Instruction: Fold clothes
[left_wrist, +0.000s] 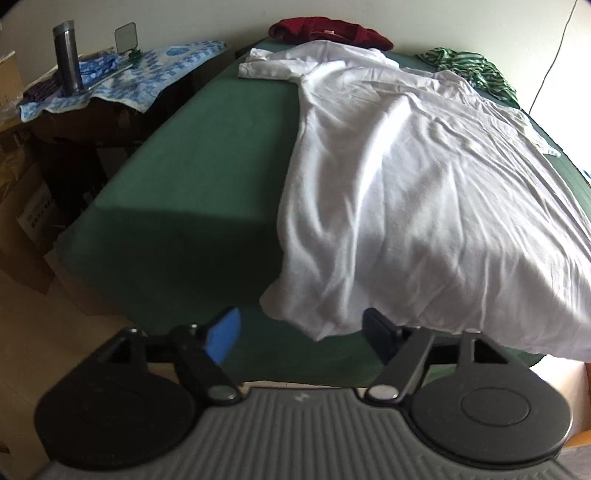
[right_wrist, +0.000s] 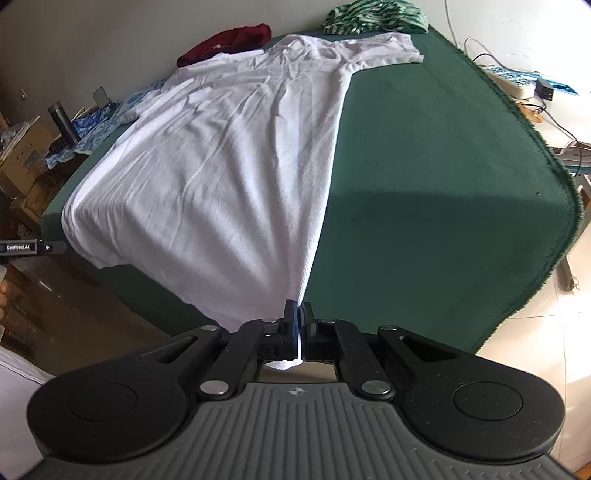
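Note:
A white T-shirt (left_wrist: 424, 177) (right_wrist: 221, 166) lies spread lengthwise on the green table cover (left_wrist: 207, 162) (right_wrist: 443, 184), collar end far, hem hanging over the near edge. My right gripper (right_wrist: 298, 325) is shut on the hem's right corner, and a bit of white cloth pokes out behind the pads. My left gripper (left_wrist: 301, 332) is open at the near edge, its jaws on either side of the hem's left corner, with the cloth just ahead of them. The left gripper's body (right_wrist: 26, 247) shows at the far left of the right wrist view.
A dark red garment (left_wrist: 328, 31) (right_wrist: 225, 42) and a green striped garment (left_wrist: 469, 68) (right_wrist: 373, 16) lie at the far end. A side table with a blue patterned cloth (left_wrist: 140, 70) and a dark flask (left_wrist: 66, 59) stands left. Cardboard boxes (left_wrist: 22, 206) sit below it. Cables and a power strip (right_wrist: 517, 79) lie right.

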